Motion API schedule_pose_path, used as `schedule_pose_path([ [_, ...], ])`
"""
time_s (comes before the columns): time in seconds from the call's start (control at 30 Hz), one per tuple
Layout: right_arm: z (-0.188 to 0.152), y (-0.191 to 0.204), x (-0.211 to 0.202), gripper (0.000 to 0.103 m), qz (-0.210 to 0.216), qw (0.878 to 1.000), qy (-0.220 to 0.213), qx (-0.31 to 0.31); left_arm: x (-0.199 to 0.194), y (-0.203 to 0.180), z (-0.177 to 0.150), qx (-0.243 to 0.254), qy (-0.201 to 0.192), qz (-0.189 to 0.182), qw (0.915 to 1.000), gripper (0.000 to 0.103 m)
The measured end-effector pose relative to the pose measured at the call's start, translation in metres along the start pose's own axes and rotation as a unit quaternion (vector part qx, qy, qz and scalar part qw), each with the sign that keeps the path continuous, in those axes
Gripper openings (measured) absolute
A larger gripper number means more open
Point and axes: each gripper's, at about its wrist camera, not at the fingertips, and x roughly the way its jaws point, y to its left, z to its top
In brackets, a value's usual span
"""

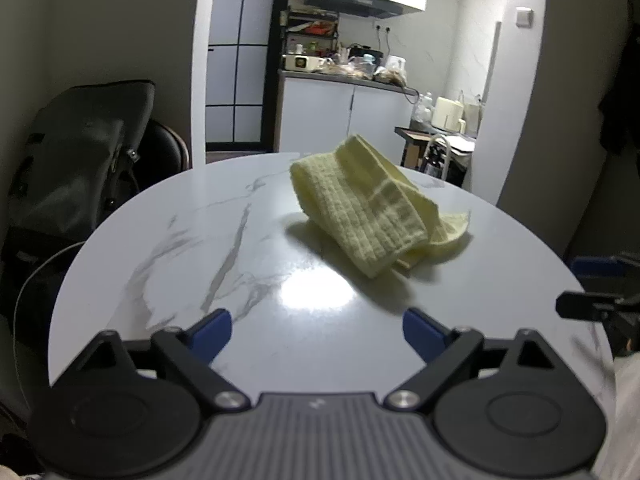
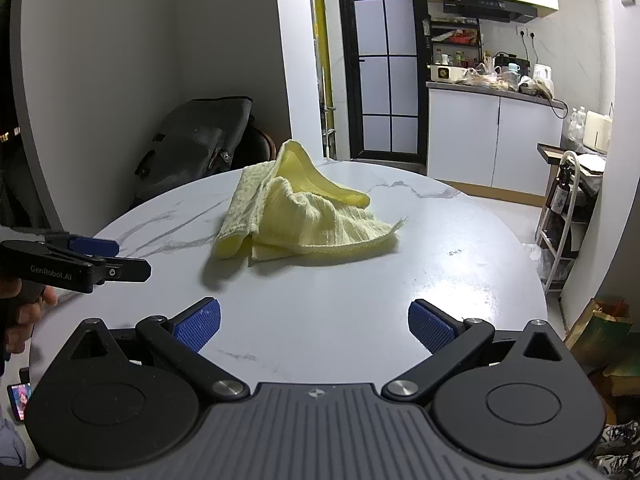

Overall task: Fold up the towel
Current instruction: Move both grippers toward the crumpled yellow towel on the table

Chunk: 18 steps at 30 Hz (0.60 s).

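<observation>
1. The yellow towel [image 1: 372,208] lies crumpled on the round marble table [image 1: 160,240].
2. The left gripper [image 1: 318,334] is spread wide, empty, short of the towel.
3. The right gripper [image 2: 314,324] is likewise spread, empty, towel ahead of it.

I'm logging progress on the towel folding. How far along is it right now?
Done: nothing visibly; the yellow towel lies in a crumpled heap on the marble table. In hand: nothing, since the left gripper and right gripper are both open and short of it. Left: flattening and every fold.
</observation>
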Motion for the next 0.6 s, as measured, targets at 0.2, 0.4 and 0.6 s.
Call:
schedule_pose_path([
  [0.2,-0.002,-0.002,0.001,0.103,-0.011,1.000,-0.001,0.003,0.002,-0.002,0.002,0.010,0.001,-0.004,0.9999,0.093],
  [0.4,0.000,-0.004,0.000,0.103,-0.008,1.000,-0.003,0.004,0.008,-0.005,0.006,0.016,0.007,0.003,0.9999,0.093],
  [0.6,0.004,-0.013,0.004,0.103,-0.004,1.000,0.000,0.021,0.013,-0.008,0.011,0.020,0.008,0.006,0.9997,0.093],
])
